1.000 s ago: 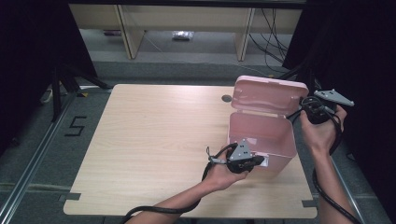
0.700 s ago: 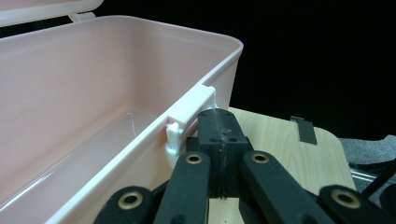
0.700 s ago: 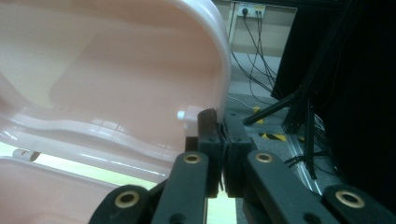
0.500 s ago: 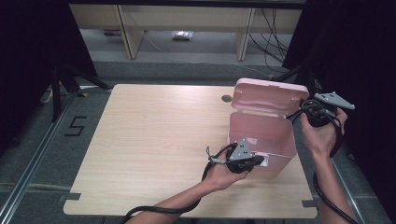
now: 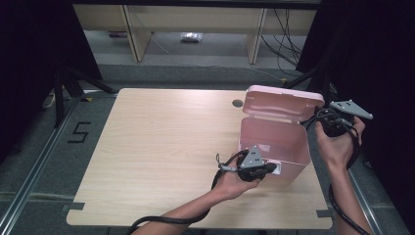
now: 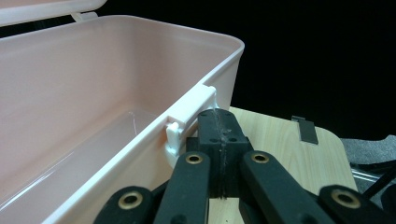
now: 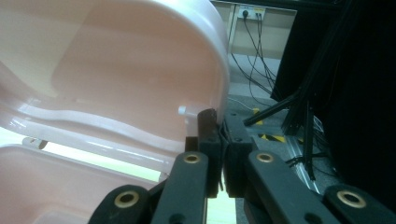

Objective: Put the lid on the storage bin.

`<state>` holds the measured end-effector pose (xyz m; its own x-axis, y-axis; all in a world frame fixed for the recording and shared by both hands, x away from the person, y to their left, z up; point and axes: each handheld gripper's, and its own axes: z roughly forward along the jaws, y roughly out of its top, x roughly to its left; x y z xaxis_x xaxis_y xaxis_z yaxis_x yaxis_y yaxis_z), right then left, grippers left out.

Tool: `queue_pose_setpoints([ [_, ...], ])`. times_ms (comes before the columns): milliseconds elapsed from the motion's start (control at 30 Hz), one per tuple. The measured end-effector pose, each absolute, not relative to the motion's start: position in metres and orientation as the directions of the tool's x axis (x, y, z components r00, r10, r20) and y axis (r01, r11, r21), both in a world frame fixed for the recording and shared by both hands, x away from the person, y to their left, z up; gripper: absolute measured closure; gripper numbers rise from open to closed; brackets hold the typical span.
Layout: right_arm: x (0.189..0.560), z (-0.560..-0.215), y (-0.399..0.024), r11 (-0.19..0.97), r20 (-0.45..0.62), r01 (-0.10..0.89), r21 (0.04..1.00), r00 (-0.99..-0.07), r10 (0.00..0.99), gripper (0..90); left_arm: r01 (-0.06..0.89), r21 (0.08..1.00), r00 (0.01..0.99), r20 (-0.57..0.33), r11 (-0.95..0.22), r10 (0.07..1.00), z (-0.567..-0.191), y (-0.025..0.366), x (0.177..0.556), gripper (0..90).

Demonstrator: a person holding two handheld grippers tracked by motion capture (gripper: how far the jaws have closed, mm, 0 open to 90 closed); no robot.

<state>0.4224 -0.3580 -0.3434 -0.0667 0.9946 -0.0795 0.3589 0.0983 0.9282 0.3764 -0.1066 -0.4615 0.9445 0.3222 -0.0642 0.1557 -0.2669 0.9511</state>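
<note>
Latch: left gripper (image 5: 266, 169) closed beside box (image 5: 274, 142) clasp, could slip off.
Lid (image 7: 116, 60): right gripper (image 7: 219, 140) pinches its edge; losing grip drops it shut.

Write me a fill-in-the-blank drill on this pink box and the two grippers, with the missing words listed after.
1. The pink box stands with its lid ____.
2. The left gripper sits at the white ____ on the box's front wall.
3. The right gripper, jaws shut, is at the edge of the box's ____.
4. The box stands near the table's ____ edge in the high view.

Missing words: open; latch; lid; right
</note>
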Motion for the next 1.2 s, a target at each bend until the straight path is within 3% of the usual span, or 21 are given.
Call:
queue_pose_setpoints([
  [933,0.404,-0.354,-0.355,0.126,-0.111,0.332,0.935,-0.064,0.992,88.7,0.157,0.950,0.944,-0.064,-0.271,0.322,-0.461,-0.107,0.376,90.0],
  [1133,0.398,-0.356,-0.352,0.085,-0.073,0.346,0.934,-0.048,0.996,88.5,0.158,0.949,0.944,-0.065,-0.272,0.322,-0.461,-0.107,0.376,90.0],
  [1200,0.398,-0.357,-0.355,0.123,-0.107,0.337,0.933,-0.068,0.992,88.4,0.157,0.949,0.944,-0.064,-0.272,0.323,-0.461,-0.107,0.376,90.0],
])
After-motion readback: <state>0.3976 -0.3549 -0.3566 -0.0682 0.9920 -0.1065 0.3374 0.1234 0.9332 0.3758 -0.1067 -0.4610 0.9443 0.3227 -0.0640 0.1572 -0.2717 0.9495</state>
